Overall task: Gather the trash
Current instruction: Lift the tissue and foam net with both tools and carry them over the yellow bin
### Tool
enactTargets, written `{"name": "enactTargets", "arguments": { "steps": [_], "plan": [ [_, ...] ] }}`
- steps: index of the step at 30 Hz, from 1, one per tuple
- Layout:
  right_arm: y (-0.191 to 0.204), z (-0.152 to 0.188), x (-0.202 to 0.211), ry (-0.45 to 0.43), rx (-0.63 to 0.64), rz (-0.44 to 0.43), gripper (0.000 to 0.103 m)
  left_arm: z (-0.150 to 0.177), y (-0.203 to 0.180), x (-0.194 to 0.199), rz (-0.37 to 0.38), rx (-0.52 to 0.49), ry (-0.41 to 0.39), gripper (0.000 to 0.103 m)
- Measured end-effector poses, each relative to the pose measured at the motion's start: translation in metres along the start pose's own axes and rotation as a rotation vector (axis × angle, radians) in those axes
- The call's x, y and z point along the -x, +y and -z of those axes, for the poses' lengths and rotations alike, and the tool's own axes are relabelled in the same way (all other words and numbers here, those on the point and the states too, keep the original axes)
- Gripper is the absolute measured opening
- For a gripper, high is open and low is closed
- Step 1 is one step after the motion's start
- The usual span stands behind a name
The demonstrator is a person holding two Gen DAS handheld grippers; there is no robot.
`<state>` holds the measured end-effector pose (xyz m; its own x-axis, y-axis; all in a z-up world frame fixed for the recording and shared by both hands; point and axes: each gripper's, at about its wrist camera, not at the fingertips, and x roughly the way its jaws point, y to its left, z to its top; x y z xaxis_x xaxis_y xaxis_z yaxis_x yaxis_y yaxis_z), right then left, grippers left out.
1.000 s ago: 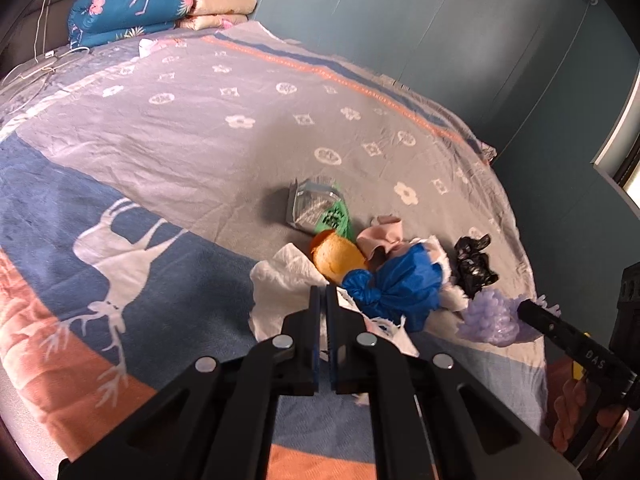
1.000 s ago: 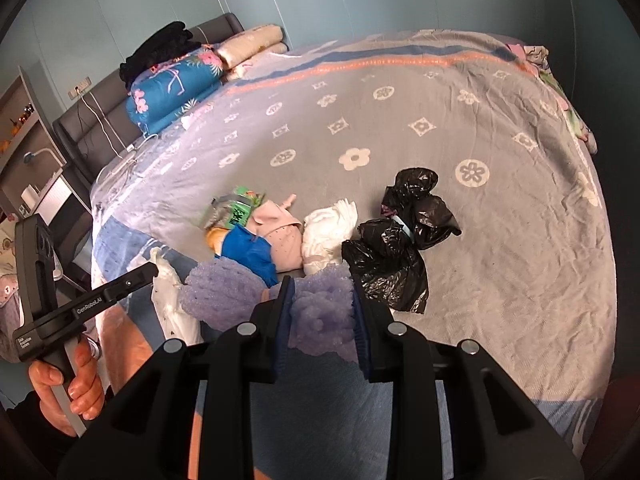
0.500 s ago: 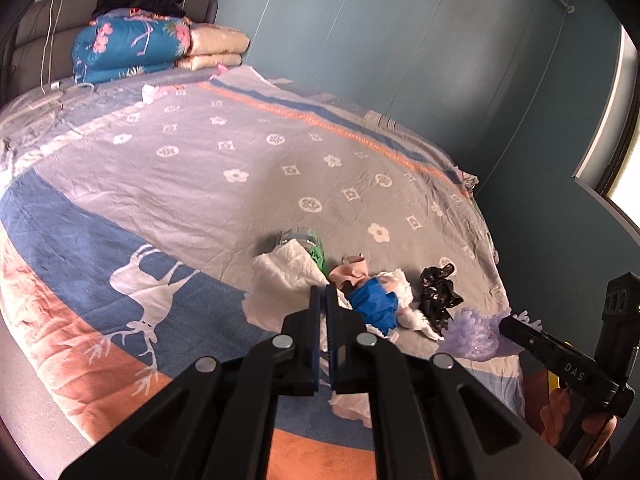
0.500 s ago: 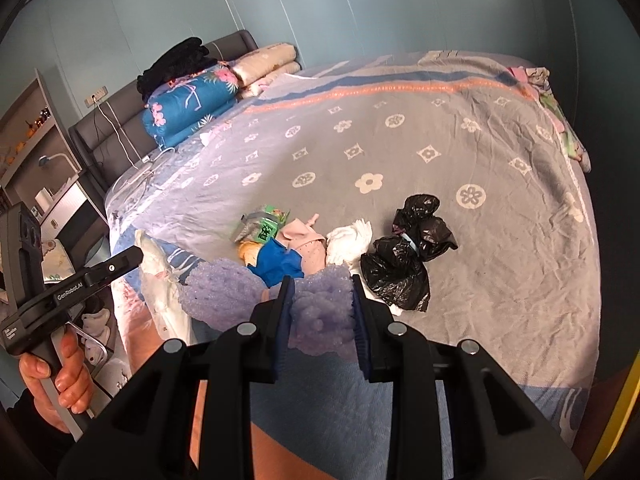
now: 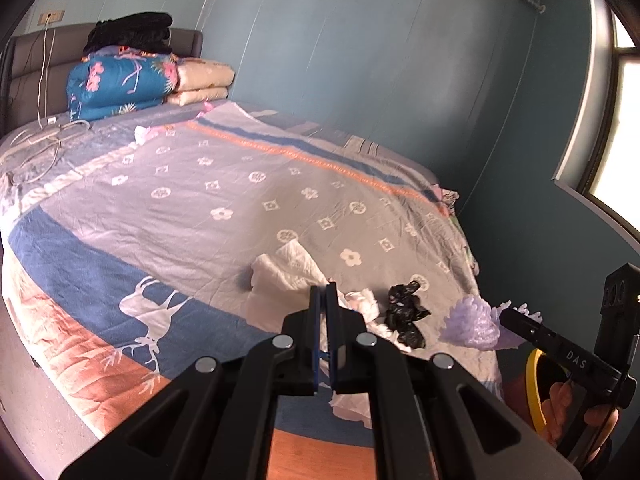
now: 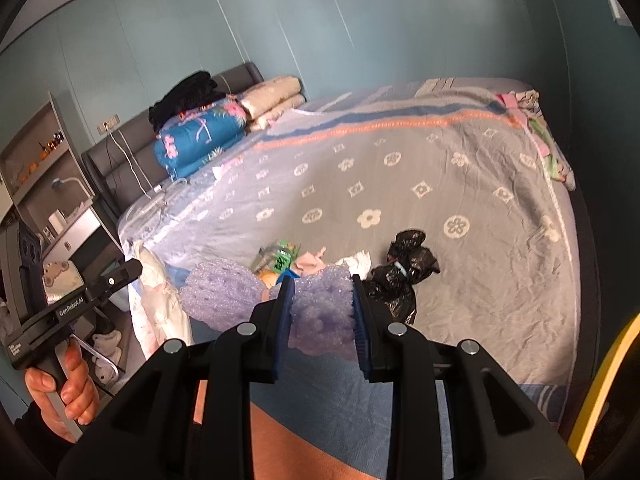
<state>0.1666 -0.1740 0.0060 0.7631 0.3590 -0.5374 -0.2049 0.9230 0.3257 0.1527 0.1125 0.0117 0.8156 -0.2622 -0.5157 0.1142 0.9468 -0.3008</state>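
Gripping purple foam netting (image 6: 320, 312), right gripper (image 6: 320, 316) marked "DAS", left gripper (image 5: 325, 320) jaws closed on white bag (image 5: 280, 280)

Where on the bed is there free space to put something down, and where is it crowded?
Free: the wide grey flowered middle of the bedspread, between the folded quilts at the headboard and the trash pile. Also the blue band with the white deer. Crowded: near the foot edge, around the black bags, white tissues and green wrapper.

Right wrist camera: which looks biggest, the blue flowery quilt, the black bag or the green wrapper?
1. Blue flowery quilt, though it lies farthest away.
2. Black bag, a bit smaller, and nearer the camera.
3. Green wrapper, clearly smallest, partly hidden.
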Motion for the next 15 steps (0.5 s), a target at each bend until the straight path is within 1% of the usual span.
{"name": "enactTargets", "arguments": {
  "steps": [7,15],
  "plan": [
    [-0.003,-0.010,0.040,-0.085,0.004,0.000,0.027,-0.007,-0.032,0.019,0.034,-0.031,-0.043,0.003],
    [-0.022,-0.019,0.093,-0.179,-0.014,0.025,0.027,-0.014,-0.085,0.033,0.089,-0.094,-0.083,0.003]
  ]
}}
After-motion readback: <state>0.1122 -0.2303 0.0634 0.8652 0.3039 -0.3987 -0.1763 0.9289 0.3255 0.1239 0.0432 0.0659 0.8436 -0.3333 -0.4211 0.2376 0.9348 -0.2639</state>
